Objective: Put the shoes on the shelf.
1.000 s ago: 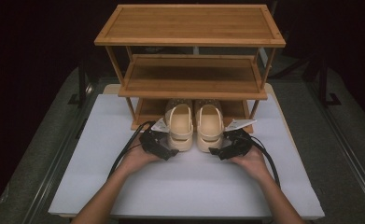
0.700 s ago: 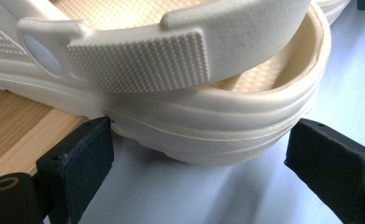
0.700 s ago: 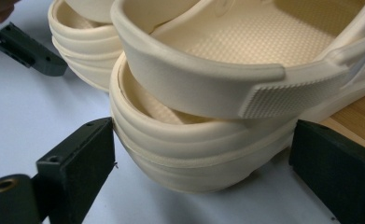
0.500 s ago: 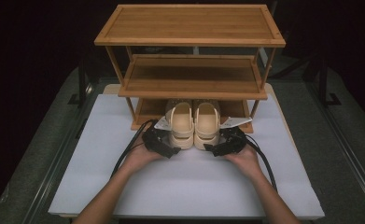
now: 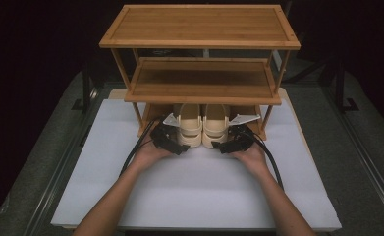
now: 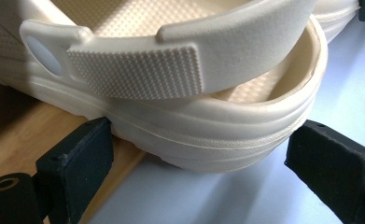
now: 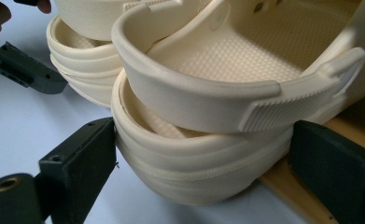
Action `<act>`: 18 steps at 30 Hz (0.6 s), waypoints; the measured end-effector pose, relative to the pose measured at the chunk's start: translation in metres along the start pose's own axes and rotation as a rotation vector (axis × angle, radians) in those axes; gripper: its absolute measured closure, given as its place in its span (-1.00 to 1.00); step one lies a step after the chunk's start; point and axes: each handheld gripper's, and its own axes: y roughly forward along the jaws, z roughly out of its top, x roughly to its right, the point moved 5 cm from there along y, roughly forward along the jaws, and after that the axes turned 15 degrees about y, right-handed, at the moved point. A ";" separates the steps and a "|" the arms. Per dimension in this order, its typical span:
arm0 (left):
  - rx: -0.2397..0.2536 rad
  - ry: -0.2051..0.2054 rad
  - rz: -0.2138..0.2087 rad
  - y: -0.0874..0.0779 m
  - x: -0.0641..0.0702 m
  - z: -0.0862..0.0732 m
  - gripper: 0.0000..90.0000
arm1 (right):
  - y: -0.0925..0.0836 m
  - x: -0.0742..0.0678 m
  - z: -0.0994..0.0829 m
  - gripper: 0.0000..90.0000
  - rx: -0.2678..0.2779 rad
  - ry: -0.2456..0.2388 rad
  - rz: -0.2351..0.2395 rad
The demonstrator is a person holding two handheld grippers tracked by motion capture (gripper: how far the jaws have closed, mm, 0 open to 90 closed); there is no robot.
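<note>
A big wooden shoe rack (image 5: 199, 81) with three levels stands on a white table (image 5: 199, 196). Two cream clogs lie side by side, half under the lowest shelf of the rack. Their toes point in toward the back of the rack and their heels point out toward the person, so each shoe runs long from front to back.

The left clog (image 5: 189, 125) has its heel between the jaws of the left gripper (image 5: 172, 140). In the left gripper view the heel (image 6: 245, 135) fills the space between the two black jaws. The jaw on the left of that view touches the sole. The other jaw stands a little apart from the heel, so the jaws are spread and not squeezing.

The right clog (image 5: 215, 125) has its heel between the jaws of the right gripper (image 5: 231, 142). In the right gripper view the heel (image 7: 189, 163) sits between the jaws. One jaw touches it, the other is just beside it, spread too.

The strap (image 6: 180, 60) of each clog lies across above the heel.
</note>
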 end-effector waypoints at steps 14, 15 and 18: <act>-0.006 -0.026 0.057 0.018 -0.030 0.007 -0.84 | 0.019 0.015 0.021 -0.77 0.062 -0.033 -0.075; -0.012 -0.019 0.056 0.019 -0.032 0.008 -0.84 | 0.021 0.016 0.022 -0.75 0.068 -0.039 -0.085; -0.021 -0.023 0.070 0.022 -0.035 0.008 -0.84 | 0.023 0.017 0.024 -0.73 0.071 -0.032 -0.098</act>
